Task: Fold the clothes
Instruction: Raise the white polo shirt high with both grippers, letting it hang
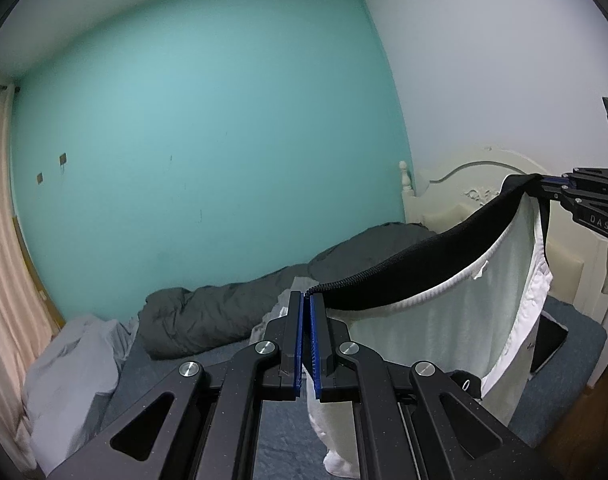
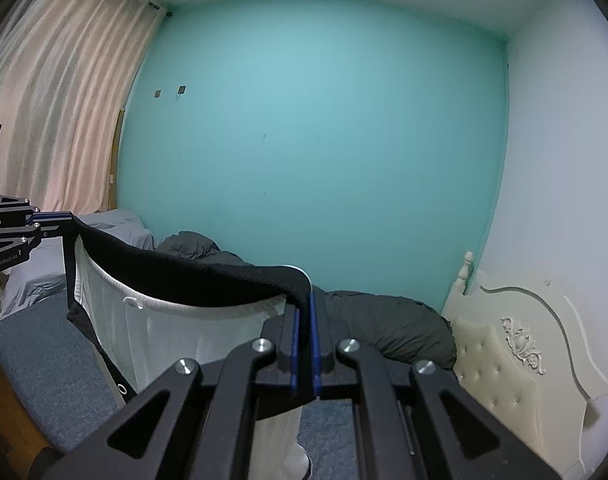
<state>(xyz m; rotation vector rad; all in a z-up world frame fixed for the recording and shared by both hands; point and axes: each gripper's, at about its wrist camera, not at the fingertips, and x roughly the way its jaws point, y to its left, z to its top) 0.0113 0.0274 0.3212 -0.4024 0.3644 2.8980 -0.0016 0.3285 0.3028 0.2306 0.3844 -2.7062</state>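
Hanging between two closed grippers, a white garment (image 1: pixel 436 336) with a black waistband (image 1: pixel 416 264) is held up over the bed (image 1: pixel 208 364). Left gripper (image 1: pixel 306 304) is clamped on one band end, the cloth running off toward 2 o'clock; right gripper (image 2: pixel 303 308) is clamped on the other end, the band sagging toward 10 o'clock. Fabric looks light, limp and thin, so it will likely drape and swing; the firmer band ends seem the soundest hold. Farther back lie a dark duvet (image 1: pixel 232 308) and a cream headboard (image 2: pixel 528 356).
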